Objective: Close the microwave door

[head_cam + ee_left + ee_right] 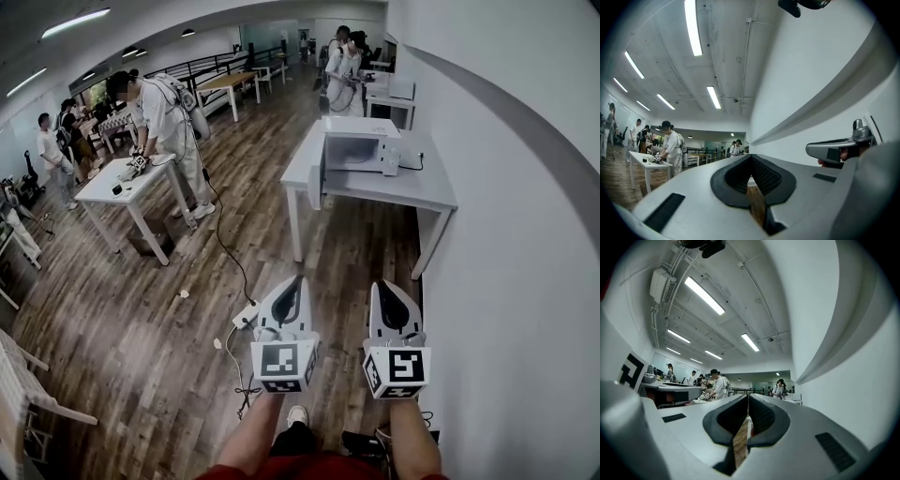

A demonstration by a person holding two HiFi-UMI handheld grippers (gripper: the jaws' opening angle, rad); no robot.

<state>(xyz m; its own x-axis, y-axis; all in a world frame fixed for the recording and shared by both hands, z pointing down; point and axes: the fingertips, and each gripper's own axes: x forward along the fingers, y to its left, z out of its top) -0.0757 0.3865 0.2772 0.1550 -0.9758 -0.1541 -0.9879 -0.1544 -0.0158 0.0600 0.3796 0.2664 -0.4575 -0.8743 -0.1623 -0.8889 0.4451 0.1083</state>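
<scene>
1. Wood-plank floor (pixel 141 328) runs from the person's feet to the grey table (pixel 436 192) against the white wall. On that table the microwave (pixel 361 150) sits with its door (pixel 320 183) swung out to the left, well apart from both grippers.
2. Left gripper (pixel 297 281) and right gripper (pixel 382 285) are side by side, each with its jaws pressed together on nothing.
3. A power strip (pixel 246 315) and its black cable (pixel 225 246) lie on the floor just ahead; a foot could snag them on the walk in.
4. Narrow closed tips could slip off the door's edge, and a hard shove might slide the microwave or bounce the door back unlatched.
5. A person (pixel 164 108) bends over a white table (pixel 98 192) to the left, clear of the route.
</scene>
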